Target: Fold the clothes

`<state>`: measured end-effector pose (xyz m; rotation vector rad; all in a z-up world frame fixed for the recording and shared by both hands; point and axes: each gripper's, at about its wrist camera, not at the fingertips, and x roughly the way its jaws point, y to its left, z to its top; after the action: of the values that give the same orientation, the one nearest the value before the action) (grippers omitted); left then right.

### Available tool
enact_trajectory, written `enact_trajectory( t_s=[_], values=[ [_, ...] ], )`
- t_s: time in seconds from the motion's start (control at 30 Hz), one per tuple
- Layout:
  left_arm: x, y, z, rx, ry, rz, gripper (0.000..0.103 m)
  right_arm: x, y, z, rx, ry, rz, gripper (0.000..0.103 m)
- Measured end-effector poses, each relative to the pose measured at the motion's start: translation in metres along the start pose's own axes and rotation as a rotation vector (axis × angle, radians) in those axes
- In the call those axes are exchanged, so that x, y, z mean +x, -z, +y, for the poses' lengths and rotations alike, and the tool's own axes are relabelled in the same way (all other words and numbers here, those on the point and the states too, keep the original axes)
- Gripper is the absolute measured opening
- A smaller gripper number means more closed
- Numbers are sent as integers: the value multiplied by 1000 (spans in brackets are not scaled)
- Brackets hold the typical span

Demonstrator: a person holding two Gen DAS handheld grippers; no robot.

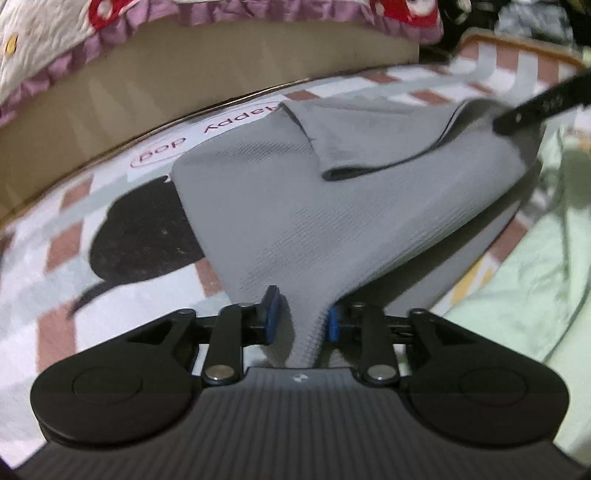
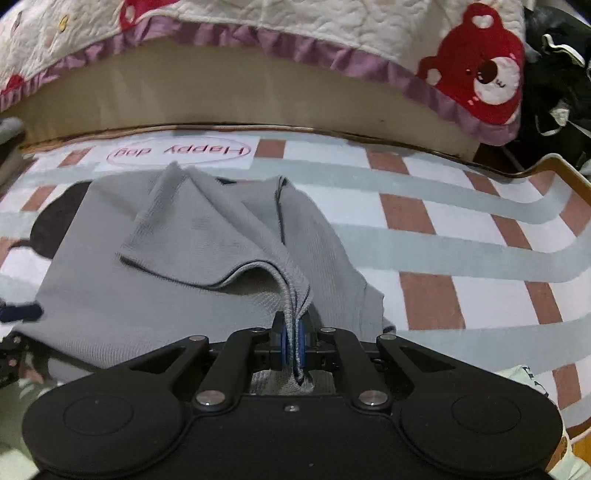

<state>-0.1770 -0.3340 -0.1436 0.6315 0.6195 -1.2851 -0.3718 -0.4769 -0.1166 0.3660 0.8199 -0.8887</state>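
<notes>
A grey knit garment (image 1: 295, 206) lies partly lifted over a checked mat (image 1: 55, 295) printed with "Happy dog". My left gripper (image 1: 303, 319) is shut on a bunched corner of it; the cloth runs taut and funnel-shaped up from the blue pads (image 1: 332, 325). In the right wrist view the same garment (image 2: 147, 295) has a folded flap with a dark-edged hem. My right gripper (image 2: 293, 339) is shut tight on that doubled hem edge. The right gripper's black finger (image 1: 517, 118) shows at the garment's far corner in the left wrist view.
A beige mattress side (image 2: 221, 99) under a white quilt with a purple frill and red bears (image 2: 332, 22) borders the mat (image 2: 443, 221) at the back. Pale green fabric (image 1: 535, 277) lies to the right. Dark clutter (image 2: 554, 74) sits at the upper right.
</notes>
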Motion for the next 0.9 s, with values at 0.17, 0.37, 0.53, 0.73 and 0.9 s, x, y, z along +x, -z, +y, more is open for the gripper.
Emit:
enact_trajectory(
  t_s=[0.17, 0.37, 0.53, 0.73, 0.9],
  values=[
    [-17, -7, 2, -34, 56, -65, 5, -25, -22, 4, -49, 25, -83, 7],
    [-13, -8, -15, 22, 111, -39, 5, 0, -4, -11, -47, 97, 8, 7],
    [-1, -2, -11, -28, 153, -2, 5, 10, 5, -18, -40, 94, 37, 7],
    [-18, -12, 1, -115, 225, -25, 5, -6, -2, -17, -76, 89, 50, 7],
    [-7, -8, -6, -72, 216, 54, 6, 21, 12, -16, -98, 96, 142, 7]
  ],
)
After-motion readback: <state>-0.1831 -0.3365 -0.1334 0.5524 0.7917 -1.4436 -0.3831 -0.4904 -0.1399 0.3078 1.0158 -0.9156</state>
